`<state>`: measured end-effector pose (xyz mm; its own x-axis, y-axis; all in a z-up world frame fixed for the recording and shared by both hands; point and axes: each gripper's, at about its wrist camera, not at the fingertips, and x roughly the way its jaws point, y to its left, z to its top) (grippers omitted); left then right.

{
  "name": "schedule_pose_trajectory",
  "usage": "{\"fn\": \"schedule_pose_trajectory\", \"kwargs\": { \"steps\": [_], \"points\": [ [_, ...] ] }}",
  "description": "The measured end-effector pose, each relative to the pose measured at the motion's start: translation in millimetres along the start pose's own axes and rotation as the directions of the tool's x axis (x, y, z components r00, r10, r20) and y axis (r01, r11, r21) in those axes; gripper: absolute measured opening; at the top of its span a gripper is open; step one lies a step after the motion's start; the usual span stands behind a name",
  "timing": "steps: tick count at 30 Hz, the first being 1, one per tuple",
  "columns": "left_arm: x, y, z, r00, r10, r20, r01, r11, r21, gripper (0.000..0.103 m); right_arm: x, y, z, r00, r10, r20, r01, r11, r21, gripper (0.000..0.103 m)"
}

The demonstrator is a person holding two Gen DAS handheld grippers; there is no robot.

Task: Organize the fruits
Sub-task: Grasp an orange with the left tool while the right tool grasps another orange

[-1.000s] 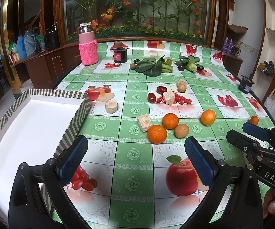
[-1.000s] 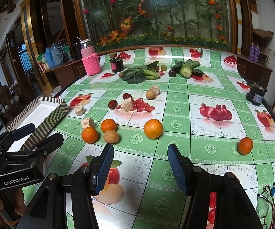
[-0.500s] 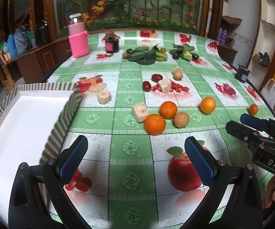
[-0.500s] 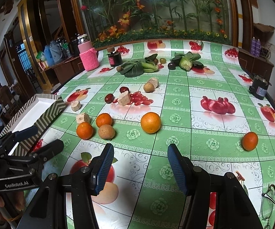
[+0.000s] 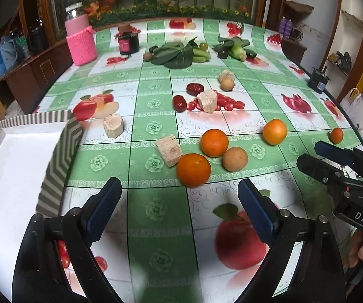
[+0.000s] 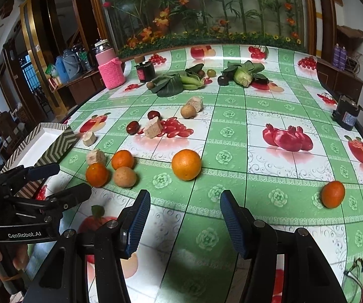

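Left wrist view is showing the left tool (image 5: 178,199) released, its jaws just narrowing with nothing between them, nearing the nearest orange (image 5: 193,169) at frame center. Better to center on it, avoiding the brown fruit (image 5: 235,158). Right tool (image 6: 184,217) is also hanging released.

Home dining rm, fruit-print tablecloth (image 5: 156,96), wood cabinets (image 6: 80,88), thermos (image 6: 109,67)
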<state>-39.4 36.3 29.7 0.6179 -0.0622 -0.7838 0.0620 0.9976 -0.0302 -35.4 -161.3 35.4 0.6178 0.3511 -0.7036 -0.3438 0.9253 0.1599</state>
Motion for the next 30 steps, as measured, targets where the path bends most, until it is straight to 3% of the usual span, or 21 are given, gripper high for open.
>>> {"fn": "schedule_pose_trajectory", "kwargs": {
  "steps": [3, 14, 15, 16, 18, 24, 30],
  "points": [
    [10, 1, 3, 0.999, -0.003, -0.035, 0.003, 1.000, -0.003, 0.085, 7, -2, 5, 1.000, 0.005, -0.013, -0.006, 1.000, -0.005, 0.057],
    [26, -1, 8, 0.998, 0.012, -0.062, -0.012, 1.000, -0.001, 0.081, 37, -9, 26, 0.998, 0.000, -0.067, -0.002, 0.999, -0.035, 0.057],
    [27, -2, 8, 0.998, 0.013, -0.065, -0.012, 1.000, 0.001, 0.081, 40, -8, 28, 0.997, 0.009, -0.071, -0.012, 0.999, -0.036, 0.054],
    [29, -2, 9, 0.998, 0.013, -0.067, -0.013, 1.000, 0.002, 0.081, 45, -8, 29, 0.997, 0.017, -0.082, -0.020, 0.999, -0.039, 0.042],
    [31, -1, 8, 0.997, 0.000, -0.073, 0.000, 1.000, -0.002, 0.067, 53, -7, 30, 0.994, 0.032, -0.108, -0.037, 0.998, -0.045, 0.032],
    [30, -1, 9, 0.998, -0.012, -0.055, 0.012, 1.000, 0.006, 0.032, 53, -9, 28, 0.994, 0.063, -0.090, -0.066, 0.998, -0.025, 0.031],
    [18, 6, 4, 0.999, -0.019, -0.044, 0.017, 0.999, -0.035, 0.031, 34, -9, 25, 0.994, 0.096, -0.053, -0.097, 0.995, -0.010, 0.031]
  ]
}}
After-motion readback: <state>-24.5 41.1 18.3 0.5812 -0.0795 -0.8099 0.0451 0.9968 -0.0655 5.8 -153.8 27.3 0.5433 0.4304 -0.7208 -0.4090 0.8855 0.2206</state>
